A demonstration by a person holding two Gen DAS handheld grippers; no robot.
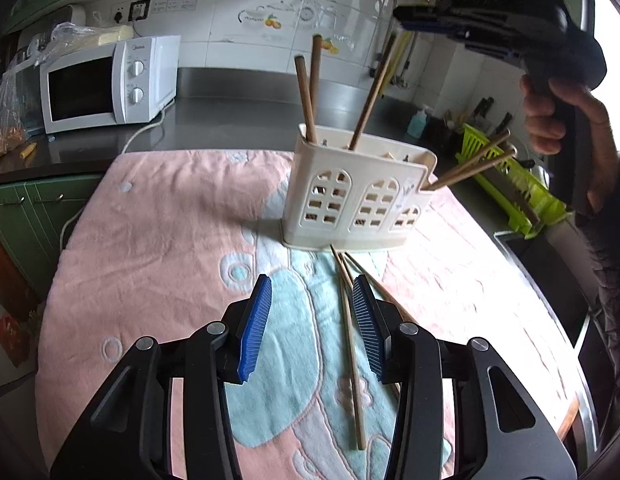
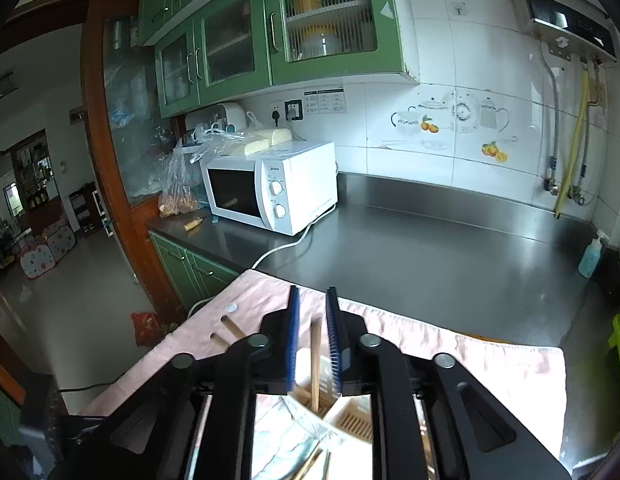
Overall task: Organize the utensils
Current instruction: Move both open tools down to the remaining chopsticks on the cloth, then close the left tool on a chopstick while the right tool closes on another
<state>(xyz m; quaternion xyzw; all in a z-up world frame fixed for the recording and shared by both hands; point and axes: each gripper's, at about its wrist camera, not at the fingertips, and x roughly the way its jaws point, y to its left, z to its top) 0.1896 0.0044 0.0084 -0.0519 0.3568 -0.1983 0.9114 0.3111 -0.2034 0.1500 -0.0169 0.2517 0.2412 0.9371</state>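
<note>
Left hand-held gripper (image 1: 312,328) hovers wide open, empty, over loose chopsticks (image 1: 352,352) lying on the towel (image 1: 149,240) just in front of the holder (image 1: 358,200). Right hand-held gripper (image 2: 313,340) sits narrow above the holder around one upright chopstick (image 2: 316,364); grip contact unclear. Risks: stick slips sideways, misses a slot, or holder tips.

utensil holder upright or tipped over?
Upright. The utensil holder stands on its base on the pink towel, with chopsticks sticking up out of its open top.
</note>
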